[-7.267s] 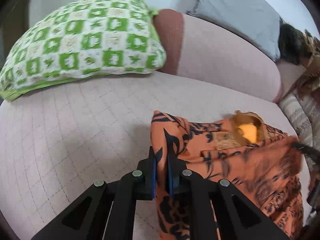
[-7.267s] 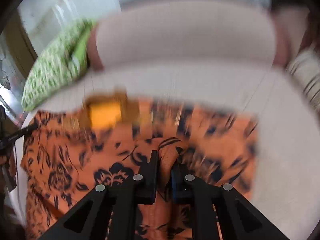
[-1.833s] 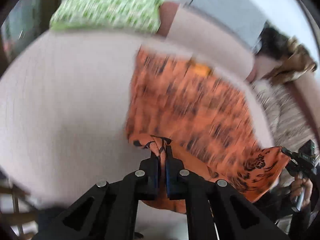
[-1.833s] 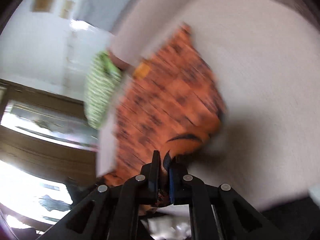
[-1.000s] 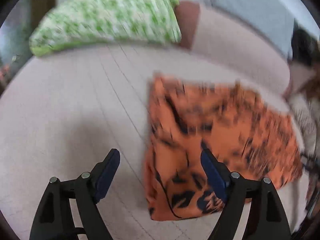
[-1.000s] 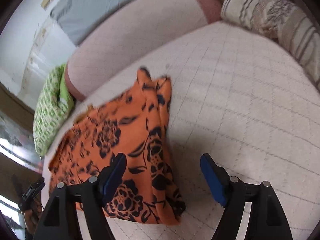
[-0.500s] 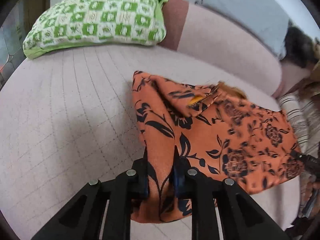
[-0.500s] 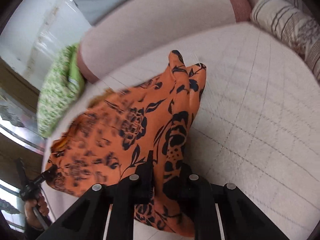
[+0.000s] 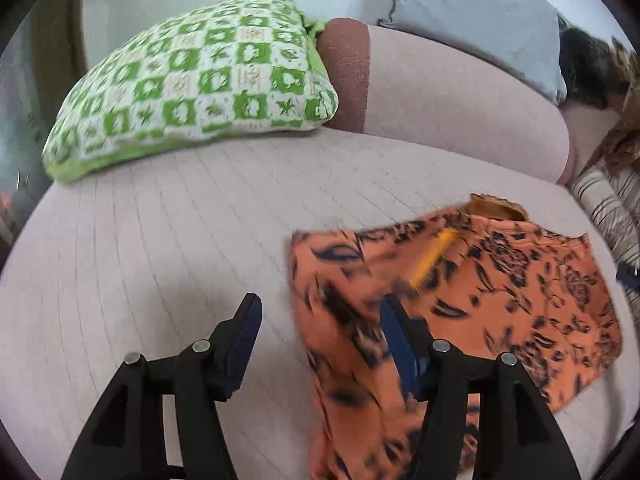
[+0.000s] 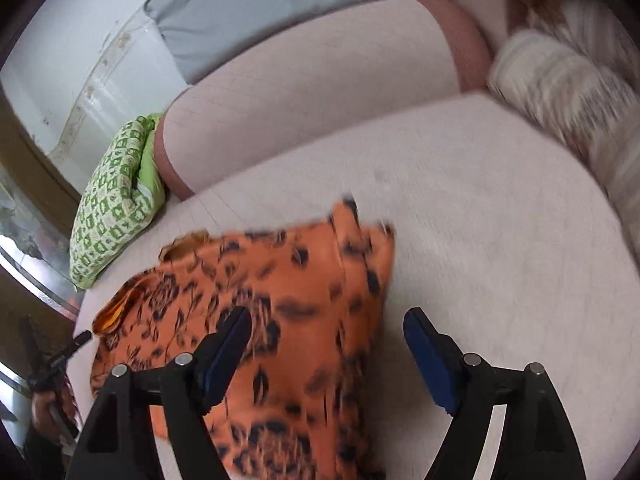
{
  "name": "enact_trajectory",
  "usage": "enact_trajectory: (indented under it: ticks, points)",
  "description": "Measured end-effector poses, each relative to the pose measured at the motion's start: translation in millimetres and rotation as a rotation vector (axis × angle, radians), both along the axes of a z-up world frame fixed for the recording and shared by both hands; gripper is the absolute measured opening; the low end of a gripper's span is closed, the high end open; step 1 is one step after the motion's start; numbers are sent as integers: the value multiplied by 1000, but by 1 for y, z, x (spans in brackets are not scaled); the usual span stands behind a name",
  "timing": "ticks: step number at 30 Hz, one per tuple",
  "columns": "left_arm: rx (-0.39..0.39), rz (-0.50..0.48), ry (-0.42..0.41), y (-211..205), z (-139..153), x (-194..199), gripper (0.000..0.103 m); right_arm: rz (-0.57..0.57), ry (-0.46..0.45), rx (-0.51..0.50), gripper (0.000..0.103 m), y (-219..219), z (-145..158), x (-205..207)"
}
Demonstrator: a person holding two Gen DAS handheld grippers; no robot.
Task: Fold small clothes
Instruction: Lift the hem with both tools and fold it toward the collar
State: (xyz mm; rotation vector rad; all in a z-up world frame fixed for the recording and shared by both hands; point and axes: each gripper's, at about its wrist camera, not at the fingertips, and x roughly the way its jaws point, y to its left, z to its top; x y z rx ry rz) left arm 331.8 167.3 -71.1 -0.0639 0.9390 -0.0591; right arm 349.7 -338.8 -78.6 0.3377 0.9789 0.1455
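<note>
An orange garment with a black flower print (image 9: pixel 480 292) lies spread on the pale pink quilted sofa seat (image 9: pixel 180 240). Its yellow-lined neck opening (image 9: pixel 496 206) faces the backrest. My left gripper (image 9: pixel 320 320) hovers over the garment's left edge, its jaws opening, and nothing is pressed between the blue pads. In the right wrist view the same garment (image 10: pixel 288 300) lies below my right gripper (image 10: pixel 328 336). That gripper's jaws are opening too, above the garment's right edge, and the pads press on nothing.
A green and white checked cushion (image 9: pixel 192 84) rests at the seat's back left. A grey pillow (image 9: pixel 472 12) tops the backrest (image 9: pixel 440 104). Striped beige fabric (image 10: pixel 568 92) is piled at the right end. The other handheld gripper (image 10: pixel 56 360) shows at the lower left of the right wrist view.
Half a second ago both grippers were shut on folds of the orange garment. Both have let go and lifted a little, and the cloth now lies loose on the seat.
</note>
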Motion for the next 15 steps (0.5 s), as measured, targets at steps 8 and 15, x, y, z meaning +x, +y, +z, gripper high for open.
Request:
enact_trajectory:
  ticks: [8,15]
  points:
    - [152,-183,-62,-18,9,0,62,66,37,-67,79,30,-29,42]
    - [209,-344,-65,-33,8,-26,64,85,11,-46,79,21,-25,26]
